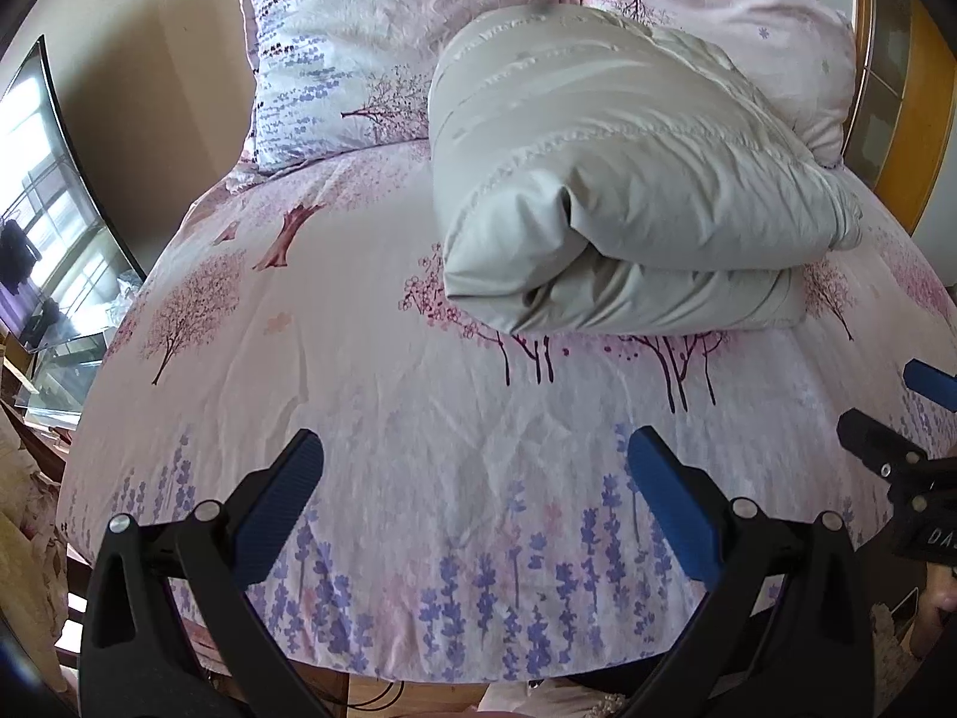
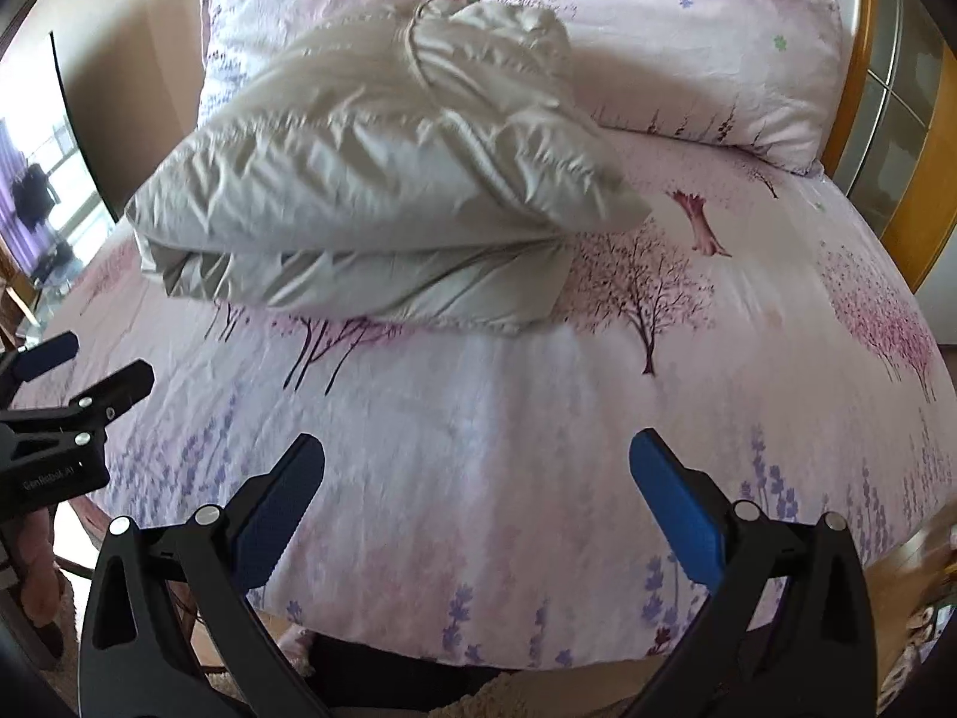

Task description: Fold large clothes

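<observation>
both grippers, left and right, hover with fingers wide, holding nothing, above the bed; the folded coat lies mid-bed, touching the pillows.

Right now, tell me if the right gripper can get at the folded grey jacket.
Probably yes: the right gripper is open and holds nothing, and only bare bedsheet lies between it and the jacket.

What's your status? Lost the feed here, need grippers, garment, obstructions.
Left gripper open, right gripper open, both empty above the bed. Grey padded coat lies folded, untouched. Two pillows behind it; nothing between.
</observation>
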A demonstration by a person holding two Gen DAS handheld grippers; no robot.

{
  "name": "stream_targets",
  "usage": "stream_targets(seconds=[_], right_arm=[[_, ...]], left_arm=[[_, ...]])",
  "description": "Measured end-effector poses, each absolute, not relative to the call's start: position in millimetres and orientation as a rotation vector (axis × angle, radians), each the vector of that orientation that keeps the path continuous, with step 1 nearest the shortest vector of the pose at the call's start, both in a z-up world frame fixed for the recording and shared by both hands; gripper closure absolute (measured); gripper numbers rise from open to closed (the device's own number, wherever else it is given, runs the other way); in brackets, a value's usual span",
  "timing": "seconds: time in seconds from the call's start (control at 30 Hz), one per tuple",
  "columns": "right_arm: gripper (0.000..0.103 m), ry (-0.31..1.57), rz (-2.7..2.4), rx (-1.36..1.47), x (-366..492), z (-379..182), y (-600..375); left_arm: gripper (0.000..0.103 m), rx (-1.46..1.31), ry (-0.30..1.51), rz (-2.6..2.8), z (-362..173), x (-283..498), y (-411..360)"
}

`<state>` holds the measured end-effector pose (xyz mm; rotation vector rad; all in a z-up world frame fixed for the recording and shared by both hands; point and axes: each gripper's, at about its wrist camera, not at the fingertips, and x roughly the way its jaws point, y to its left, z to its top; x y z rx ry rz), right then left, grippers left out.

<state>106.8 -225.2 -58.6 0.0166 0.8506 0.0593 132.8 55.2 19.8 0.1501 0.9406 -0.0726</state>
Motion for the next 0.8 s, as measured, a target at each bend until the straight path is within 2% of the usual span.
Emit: stream_targets(seconds=[0.8], right_arm=[[0.001, 0.864, 0.051, -0.002, 110.1, -60.5, -226.1]], left_arm=[[0.002, 0.130, 0.988, -0.067, 12.0, 140.7, 56.9]])
